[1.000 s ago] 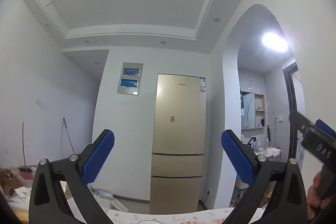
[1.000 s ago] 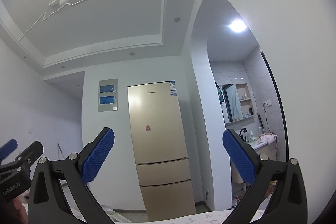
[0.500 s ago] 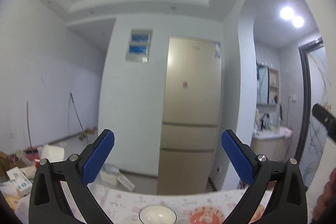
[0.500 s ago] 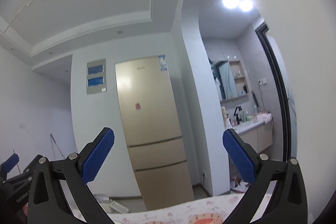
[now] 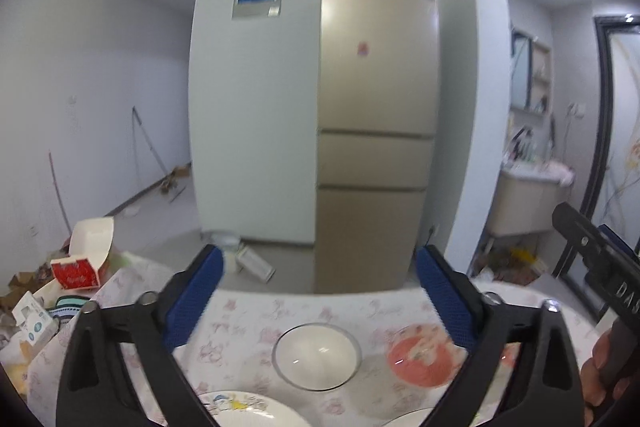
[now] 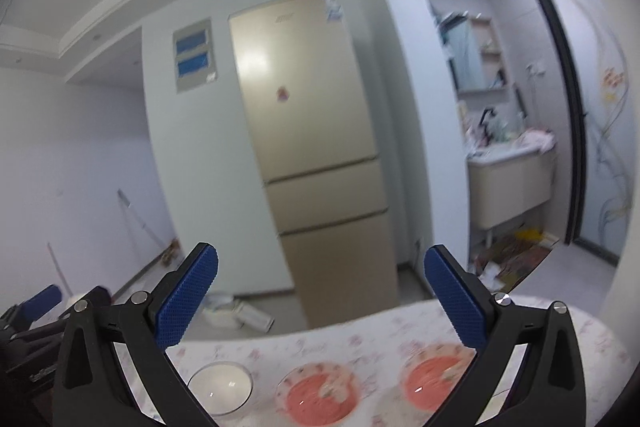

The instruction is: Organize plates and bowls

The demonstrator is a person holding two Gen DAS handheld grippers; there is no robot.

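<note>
While the white bowl [image 5: 317, 355] sits at 6 o'clock in my left wrist view, between and below the blue pads, a pink bowl [image 5: 425, 357] rests near it at 4 o'clock, partly hidden by the right-hand finger. A white plate with a cartoon print [image 5: 236, 407] lies at the bottom edge, around 7 o'clock. All stand on the floral tablecloth [image 5: 328, 307].

My left gripper [image 5: 318, 301] has its jaws wide apart but closing; nothing is between them (the bowl lies beyond and below the pads). My right gripper [image 6: 322, 301] is spread wide and grips nothing. In its view, the white bowl [image 6: 220, 391] is at 7 o'clock, with two pink bowls at 6 o'clock [image 6: 318, 397] and 5 o'clock [image 6: 434, 379].

Beyond the table stands a gold refrigerator [image 5: 376, 123] at 12 o'clock. Cardboard boxes [image 5: 80, 259] are piled at 8 o'clock, a washbasin cabinet [image 6: 512, 187] at 3 o'clock.
</note>
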